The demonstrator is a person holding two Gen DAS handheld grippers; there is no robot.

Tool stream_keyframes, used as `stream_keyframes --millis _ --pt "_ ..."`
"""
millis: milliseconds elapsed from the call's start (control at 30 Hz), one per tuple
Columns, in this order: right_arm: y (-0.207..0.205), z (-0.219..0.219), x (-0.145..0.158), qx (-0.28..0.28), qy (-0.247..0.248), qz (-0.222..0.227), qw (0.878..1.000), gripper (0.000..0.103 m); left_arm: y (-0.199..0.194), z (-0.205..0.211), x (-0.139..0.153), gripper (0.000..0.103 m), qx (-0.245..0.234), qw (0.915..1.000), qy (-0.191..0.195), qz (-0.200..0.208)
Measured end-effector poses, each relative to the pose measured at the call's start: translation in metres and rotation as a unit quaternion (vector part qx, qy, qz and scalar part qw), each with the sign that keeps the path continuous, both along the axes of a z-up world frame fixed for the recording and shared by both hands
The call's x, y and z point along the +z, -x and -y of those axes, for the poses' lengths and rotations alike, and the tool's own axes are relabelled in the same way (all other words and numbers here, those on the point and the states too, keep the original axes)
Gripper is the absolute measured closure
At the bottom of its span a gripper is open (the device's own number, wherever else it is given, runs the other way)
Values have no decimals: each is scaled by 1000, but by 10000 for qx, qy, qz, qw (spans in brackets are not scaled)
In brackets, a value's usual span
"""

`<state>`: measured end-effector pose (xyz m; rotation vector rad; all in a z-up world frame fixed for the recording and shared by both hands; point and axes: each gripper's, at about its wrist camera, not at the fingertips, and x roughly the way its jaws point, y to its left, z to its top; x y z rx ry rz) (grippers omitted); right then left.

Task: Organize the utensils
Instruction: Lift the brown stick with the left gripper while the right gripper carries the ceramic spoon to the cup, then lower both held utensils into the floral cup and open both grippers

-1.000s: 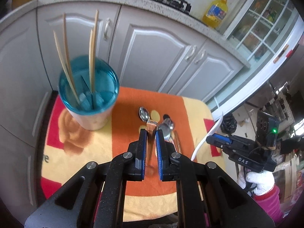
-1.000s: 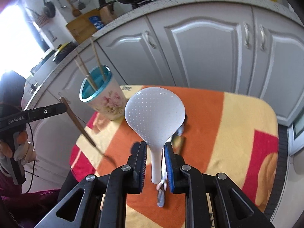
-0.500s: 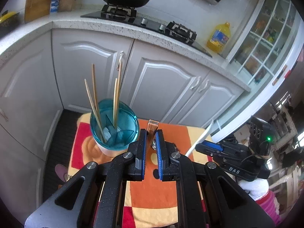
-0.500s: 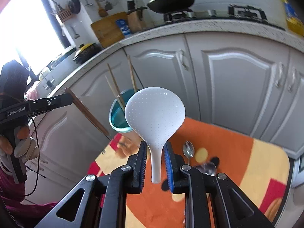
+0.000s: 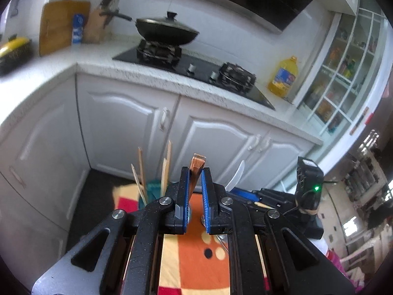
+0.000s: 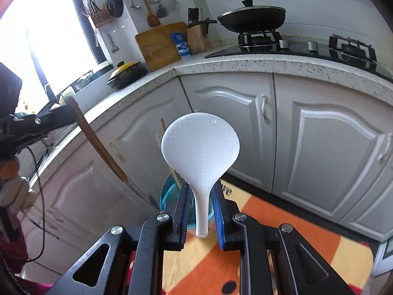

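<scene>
My left gripper [image 5: 195, 172] is shut on a brown wooden-handled utensil [image 5: 195, 166], held high above the table; from the right wrist view it [image 6: 98, 145] slants down to the left. My right gripper [image 6: 200, 191] is shut on the handle of a white rice paddle [image 6: 200, 150], its head upright. The blue-lined utensil cup [image 5: 153, 188] with several wooden chopsticks [image 5: 141, 172] stands just below and left of the left gripper; in the right wrist view its rim [image 6: 168, 191] shows behind the paddle. The right gripper body [image 5: 277, 200] is to the right.
An orange, yellow and red cloth [image 5: 196, 263] covers the small table, with a spoon partly visible [image 5: 221, 238]. White cabinets [image 6: 319, 152] and a counter with a stove and wok [image 5: 167, 30] stand behind. An oil bottle [image 5: 283, 76] is on the counter.
Both grippers have risen and tilted up with their utensils; the views now look at the counter instead of the table. The cup has dropped low in both views.
</scene>
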<state>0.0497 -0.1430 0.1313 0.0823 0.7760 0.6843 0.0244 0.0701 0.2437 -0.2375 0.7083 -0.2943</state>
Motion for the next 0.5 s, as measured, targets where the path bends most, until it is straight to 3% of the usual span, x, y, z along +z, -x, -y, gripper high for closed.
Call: stream_keyframes --millis 167,500 --pt "-33 -24 -12 -8 58 -72 10000 85 -25 -6 -14 95 236 9995 -223 -64" --pt "-60 -68 -61 189 687 -241 9972 85 -48 -14 -88 95 559 9960 -310 -629"
